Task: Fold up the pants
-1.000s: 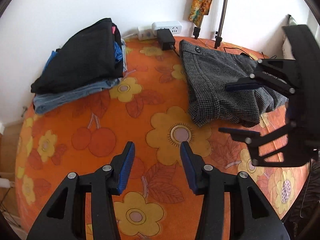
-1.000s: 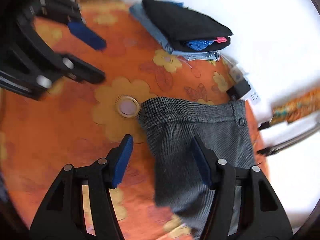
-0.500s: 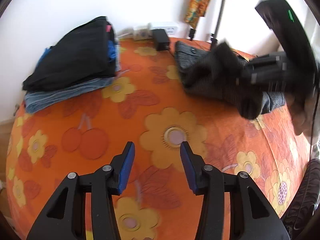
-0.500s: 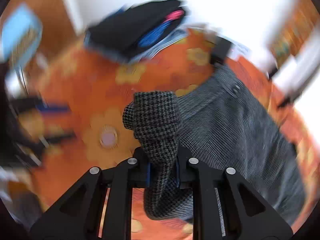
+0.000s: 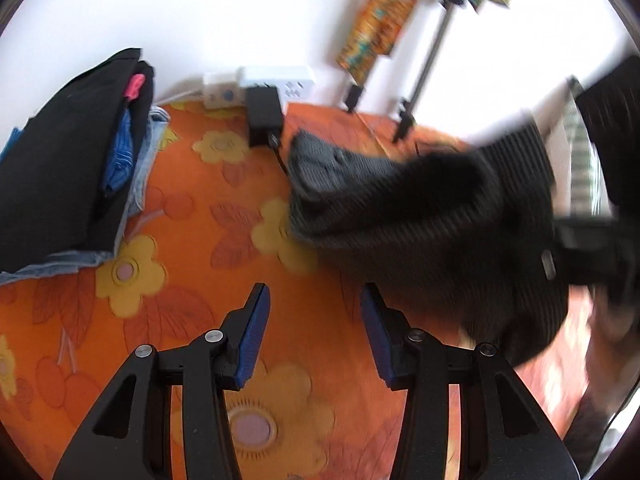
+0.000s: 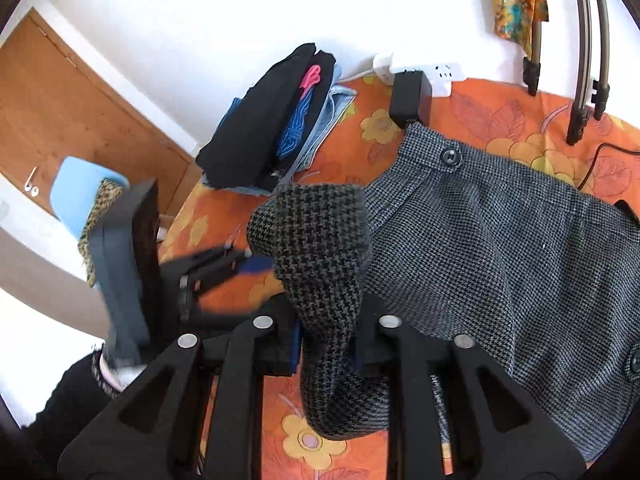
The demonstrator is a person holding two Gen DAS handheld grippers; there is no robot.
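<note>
The grey pants (image 6: 500,240) lie on the orange flowered surface (image 5: 192,280), waistband near the power strip (image 6: 420,74). The right gripper (image 6: 326,350) is clenched on a bunched leg end, lifted above the rest. The left gripper (image 5: 314,332) hangs released beside the pants, holding nothing. The woven cloth looks thick, soft and floppy; it is probably best pinched at hems or waistband corners.

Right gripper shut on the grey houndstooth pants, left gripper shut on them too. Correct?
Not quite. The left gripper is open, holding nothing, above the orange floral cover, as the left wrist view shows. The right gripper is shut on the grey houndstooth pants.
</note>
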